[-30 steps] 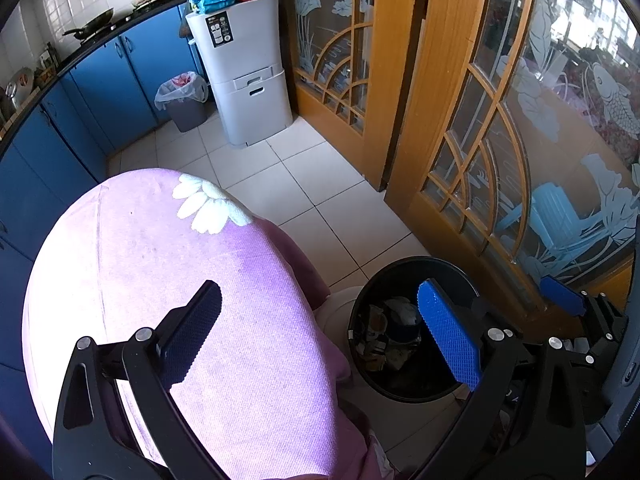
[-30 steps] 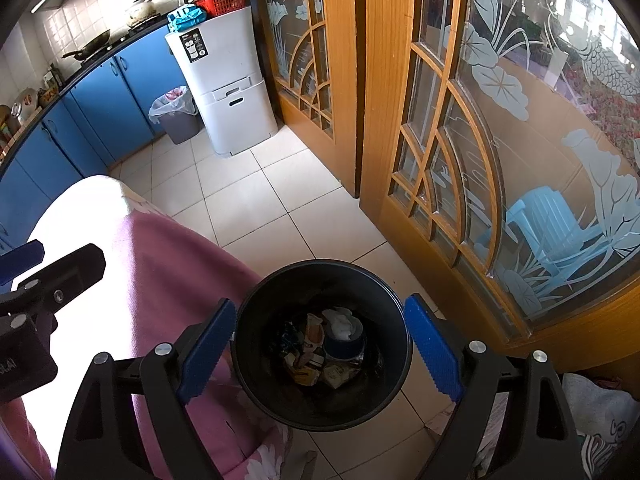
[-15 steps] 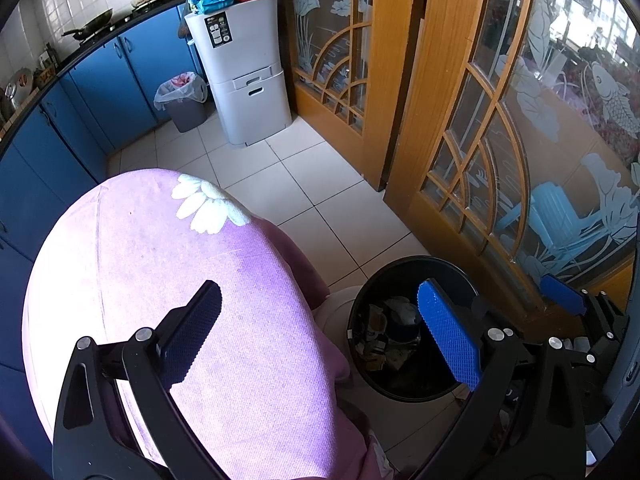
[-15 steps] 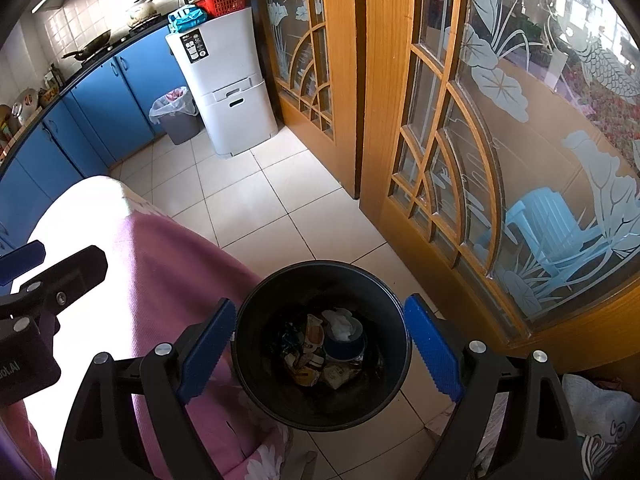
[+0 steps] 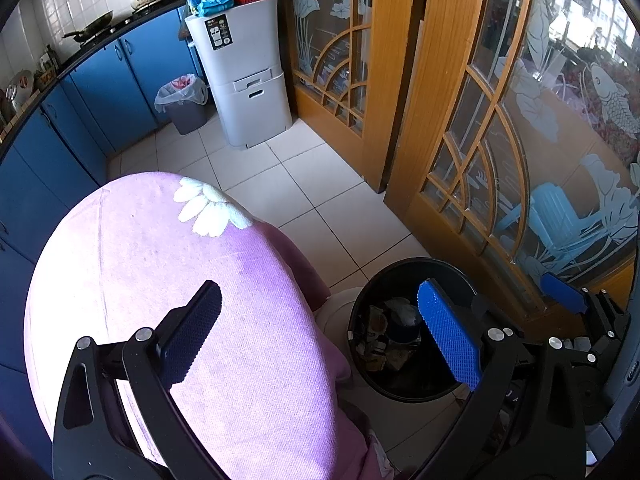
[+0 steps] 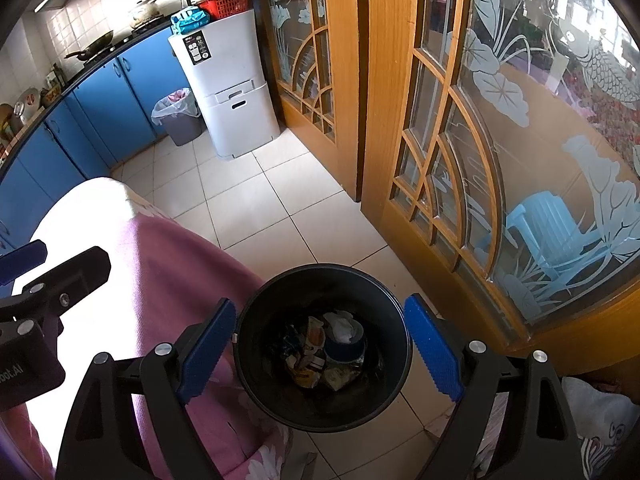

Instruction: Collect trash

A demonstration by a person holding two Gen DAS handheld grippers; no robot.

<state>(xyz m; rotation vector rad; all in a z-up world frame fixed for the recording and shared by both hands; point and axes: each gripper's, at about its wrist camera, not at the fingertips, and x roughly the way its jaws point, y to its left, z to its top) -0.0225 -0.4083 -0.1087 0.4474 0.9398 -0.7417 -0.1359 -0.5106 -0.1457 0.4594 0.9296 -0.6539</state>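
Round black plastic bin (image 6: 320, 408) holding our crumpled paper and wrapper trash (image 6: 326, 354), right gripper (image 6: 322, 352) wide and empty above it, left gripper (image 5: 320, 340) likewise wide, pink flowered cloth (image 5: 160, 280) beside, white tiled kitchen floor (image 6: 256, 200).

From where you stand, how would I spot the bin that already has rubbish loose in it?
Find the wooden glass doors etched with lotus leaves and fish. On the tiled floor at their foot, beside a pink cloth, stands a round black bin. Unlike the grey bin by the blue cabinets, it has no bag liner.
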